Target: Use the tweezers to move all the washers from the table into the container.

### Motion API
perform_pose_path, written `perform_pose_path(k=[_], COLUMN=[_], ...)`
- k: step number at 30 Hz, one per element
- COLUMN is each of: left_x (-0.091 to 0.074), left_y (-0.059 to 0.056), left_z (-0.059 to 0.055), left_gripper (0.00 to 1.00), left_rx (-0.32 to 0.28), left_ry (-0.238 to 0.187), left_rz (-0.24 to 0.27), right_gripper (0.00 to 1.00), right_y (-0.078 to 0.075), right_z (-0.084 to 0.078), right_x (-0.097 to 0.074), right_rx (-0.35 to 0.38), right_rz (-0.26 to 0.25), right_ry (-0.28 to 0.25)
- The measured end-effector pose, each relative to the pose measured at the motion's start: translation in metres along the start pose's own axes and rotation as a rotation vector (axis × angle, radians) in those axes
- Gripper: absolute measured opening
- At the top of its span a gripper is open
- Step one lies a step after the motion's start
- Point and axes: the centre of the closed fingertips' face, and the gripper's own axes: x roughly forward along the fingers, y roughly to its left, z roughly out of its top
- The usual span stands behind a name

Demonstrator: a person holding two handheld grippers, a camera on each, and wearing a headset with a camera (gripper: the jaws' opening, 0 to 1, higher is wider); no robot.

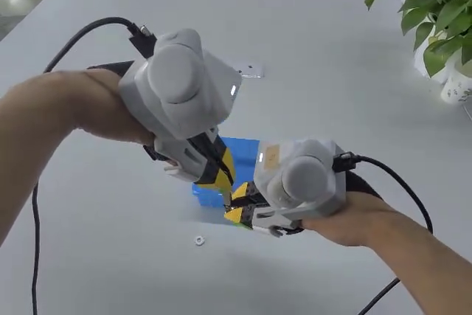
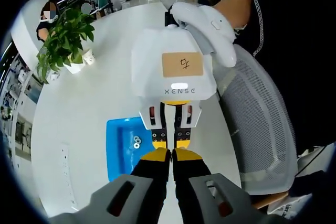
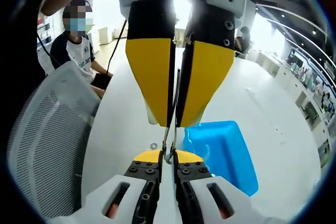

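At the bottom centre of the right gripper view, the right gripper (image 3: 168, 157) has its yellow-tipped jaws pressed together on the near end of the tweezers (image 3: 168, 141). The tweezers are a thin metal strip whose long axis runs straight up the frame, away from this gripper. Their far end disappears between the big yellow jaws of the left gripper (image 3: 174, 122), which come down from the top and leave only a slit, closed on the strip. In the left gripper view the left gripper's own jaws meet with just a seam, tip to tip with the right gripper's. Just left of the tweezers a loose washer (image 3: 153, 145) lies flat on the white table (image 3: 121, 129). The blue container (image 3: 231, 156) sits at lower right, and the left gripper view shows two washers (image 2: 136, 142) inside it. A potted plant (image 1: 435, 5) stands at the head view's upper right.
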Motion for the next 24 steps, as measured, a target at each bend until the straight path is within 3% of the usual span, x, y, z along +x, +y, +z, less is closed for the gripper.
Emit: perform_pose_path(k=[12, 24], left_x=[-0.007, 0.006], left_y=[0.026, 0.048], left_z=[0.006, 0.001], left_gripper=[0.06, 0.06], left_rx=[0.029, 0.035], left_ry=[-0.002, -0.012], left_rz=[0.021, 0.02], right_gripper=[0.1, 0.1], right_y=[-0.028, -0.05], right_z=[0.005, -0.01], right_x=[-0.007, -0.003], right_rx=[-0.012, -0.008], right_rz=[-0.036, -0.049], right_ry=[-0.007, 0.009])
